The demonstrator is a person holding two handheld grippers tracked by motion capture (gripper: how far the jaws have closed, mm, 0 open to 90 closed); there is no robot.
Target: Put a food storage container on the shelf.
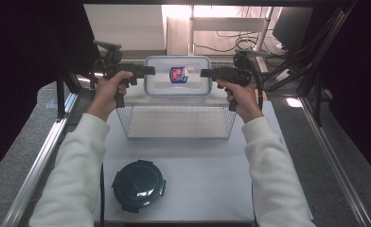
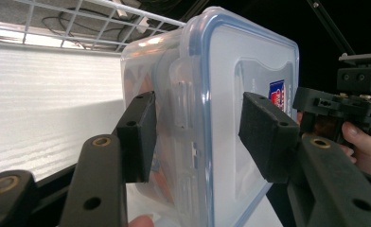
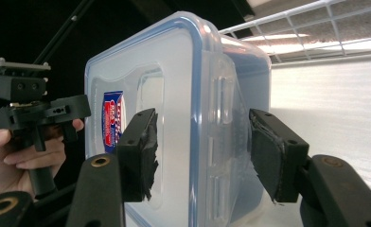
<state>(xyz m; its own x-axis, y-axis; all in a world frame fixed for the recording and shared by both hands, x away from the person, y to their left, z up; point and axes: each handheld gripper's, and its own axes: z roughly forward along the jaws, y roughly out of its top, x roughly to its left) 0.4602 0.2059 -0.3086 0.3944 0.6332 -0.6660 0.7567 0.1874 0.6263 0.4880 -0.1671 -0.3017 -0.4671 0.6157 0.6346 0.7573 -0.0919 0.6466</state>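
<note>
At the near left of the white desk lies a dark round lid. Farther away stands a wire basket. Above the far edge of the basket, a clear plastic container with a blue-rimmed lid and a small label is held in the air. The left tool is grasping its left end, one pad on the lid and one on the bottom. The right tool is grasping its right end in the same way.
</note>
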